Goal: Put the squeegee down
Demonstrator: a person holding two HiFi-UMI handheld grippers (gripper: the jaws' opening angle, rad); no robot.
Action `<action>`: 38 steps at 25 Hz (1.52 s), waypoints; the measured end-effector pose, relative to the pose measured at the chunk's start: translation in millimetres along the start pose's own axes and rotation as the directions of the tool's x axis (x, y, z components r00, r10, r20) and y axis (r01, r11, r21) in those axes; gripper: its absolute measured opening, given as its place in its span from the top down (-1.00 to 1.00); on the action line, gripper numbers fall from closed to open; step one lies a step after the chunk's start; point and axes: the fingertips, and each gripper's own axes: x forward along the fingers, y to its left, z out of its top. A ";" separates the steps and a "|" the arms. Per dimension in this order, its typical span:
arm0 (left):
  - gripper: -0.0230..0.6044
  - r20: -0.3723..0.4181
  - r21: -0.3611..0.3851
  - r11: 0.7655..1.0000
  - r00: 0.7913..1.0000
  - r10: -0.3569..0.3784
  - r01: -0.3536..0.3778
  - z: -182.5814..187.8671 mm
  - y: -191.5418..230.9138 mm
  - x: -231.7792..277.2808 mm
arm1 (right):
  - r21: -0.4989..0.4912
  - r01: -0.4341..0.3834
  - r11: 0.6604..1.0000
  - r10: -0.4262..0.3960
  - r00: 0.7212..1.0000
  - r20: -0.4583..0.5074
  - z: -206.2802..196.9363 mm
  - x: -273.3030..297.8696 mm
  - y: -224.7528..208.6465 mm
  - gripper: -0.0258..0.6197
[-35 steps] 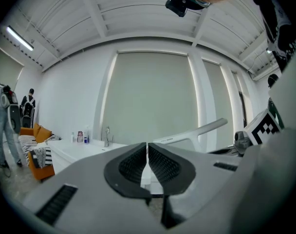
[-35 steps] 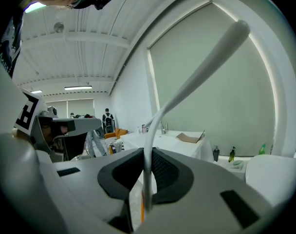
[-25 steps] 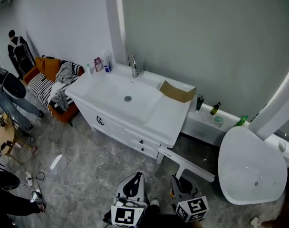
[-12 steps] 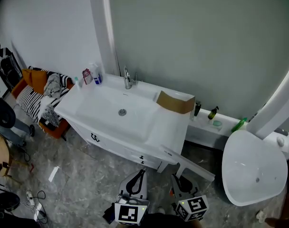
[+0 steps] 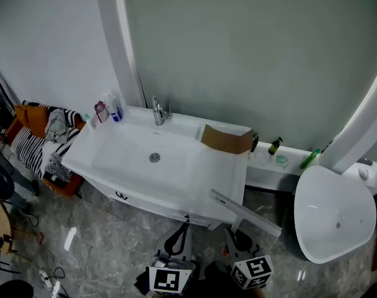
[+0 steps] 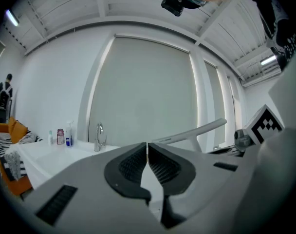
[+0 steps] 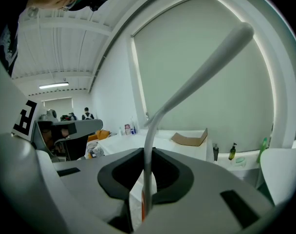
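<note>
The white squeegee (image 5: 244, 213) hangs in the air with its long blade over the front right corner of the white vanity counter (image 5: 219, 172). My right gripper (image 5: 236, 236) is shut on its thin handle, which runs up between the jaws in the right gripper view to the squeegee blade (image 7: 196, 77). My left gripper (image 5: 183, 228) is beside it at the bottom of the head view, shut with nothing in it; its pads (image 6: 160, 165) meet at the tips. From the left gripper view the squeegee blade (image 6: 192, 132) shows to the right.
The counter holds a sunken basin with a faucet (image 5: 157, 112), small bottles (image 5: 108, 110) at the back left and a cardboard piece (image 5: 226, 139) at the back right. A white tub (image 5: 334, 216) stands right. A ledge with bottles (image 5: 275, 146) runs behind. A sofa (image 5: 33, 135) is left.
Both grippers and the squeegee have moved toward the vanity. The blade now overlaps the counter's front right corner instead of hanging over the floor in front.
</note>
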 end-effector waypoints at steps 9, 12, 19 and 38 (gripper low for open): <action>0.88 -0.022 -0.041 0.999 1.000 -0.010 0.009 -4.9 14.4 20.3 | 0.016 -0.010 1.000 0.010 1.000 -0.019 0.7 25.6 3.9 0.75; 0.88 -0.031 -0.044 0.999 0.999 -0.014 0.013 -6.8 13.7 32.9 | 0.019 -0.018 1.000 0.019 0.999 -0.026 2.8 35.4 -2.4 0.75; 0.88 -0.041 -0.033 0.999 0.999 -0.008 0.007 -3.1 19.3 71.5 | 0.012 -0.049 0.999 0.049 0.998 -0.033 16.8 65.2 -27.0 0.75; 0.88 -0.056 -0.016 1.000 0.998 -0.004 0.003 -4.3 24.1 154.4 | 0.027 -0.035 0.999 0.036 0.999 -0.022 41.9 115.8 -100.4 0.75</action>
